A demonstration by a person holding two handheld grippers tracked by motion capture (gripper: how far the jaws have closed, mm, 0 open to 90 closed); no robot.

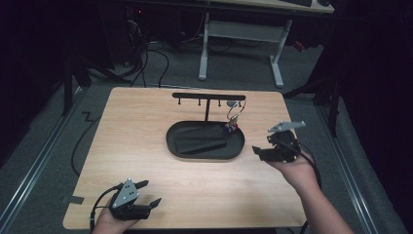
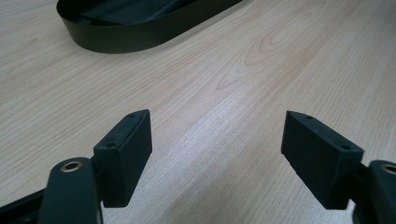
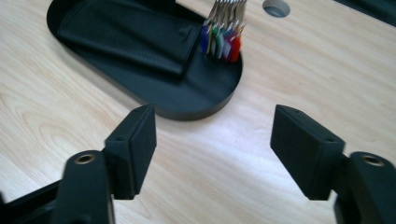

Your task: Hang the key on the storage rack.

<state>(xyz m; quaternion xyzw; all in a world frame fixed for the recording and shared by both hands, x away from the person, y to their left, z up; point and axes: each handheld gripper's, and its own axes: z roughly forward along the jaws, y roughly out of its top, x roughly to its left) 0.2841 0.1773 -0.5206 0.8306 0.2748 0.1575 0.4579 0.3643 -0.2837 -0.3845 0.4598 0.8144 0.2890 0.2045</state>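
Pale wooden table [image 1: 146, 146] carries a black oval tray [image 1: 204, 151] with a hook stand, where a bunch of keys [image 1: 232, 122] (coloured tags) hangs. Right gripper [image 1: 260, 148] sits just beside it, released; left gripper [image 1: 148, 192] rests well apart, also released.

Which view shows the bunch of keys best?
The right gripper view: the bunch of keys is close, its coloured tags distinct, hanging over the black tray. The high view shows it small, hanging from the rack. The left gripper view offers a stretch of the tray.
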